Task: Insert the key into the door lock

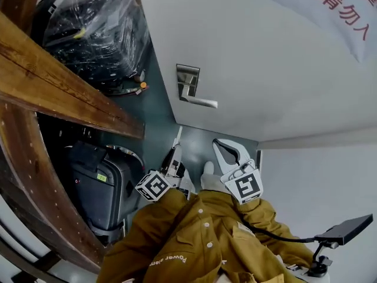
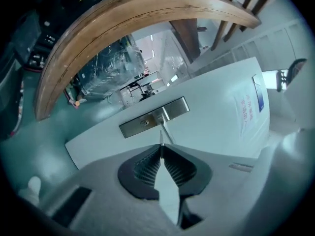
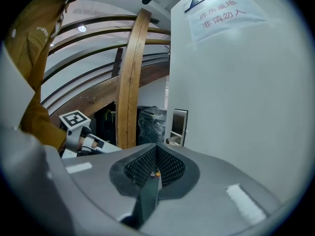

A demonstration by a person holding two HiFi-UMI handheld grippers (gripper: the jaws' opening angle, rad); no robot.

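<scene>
Fingers [image 2: 145, 165] of the left gripper [image 2: 161, 146]: pinched narrow on the key [image 2: 161, 137], with only a thin, edge-on blade showing past the tips.
Key, place: held in front of the door [image 2: 206, 127], apart from it, aimed roughly at the lock plate [image 2: 153, 117].
Keyhole [image 2: 144, 122] from the key tip: up and to the left in the left gripper view, off the blade's line; probably calls for a sideways shift before any push.
Long axis: runs along the fingers toward the door; turn of the blade against the slot too small to judge.
Lever handle [image 2: 166, 128]: on the same plate just beside the keyhole, reaching out toward the key; likely to crowd the approach.
Nearer hand: left, carrying the key.
Right gripper [image 3: 156, 154]: closed, held off beside the door; small orange speck [image 3: 155, 173] at the seam, too small to name.
Left gripper view alone: shows keyhole and blade together.
Head view alone: shows both grippers below the lever handle and apart from it; hides the key.
</scene>
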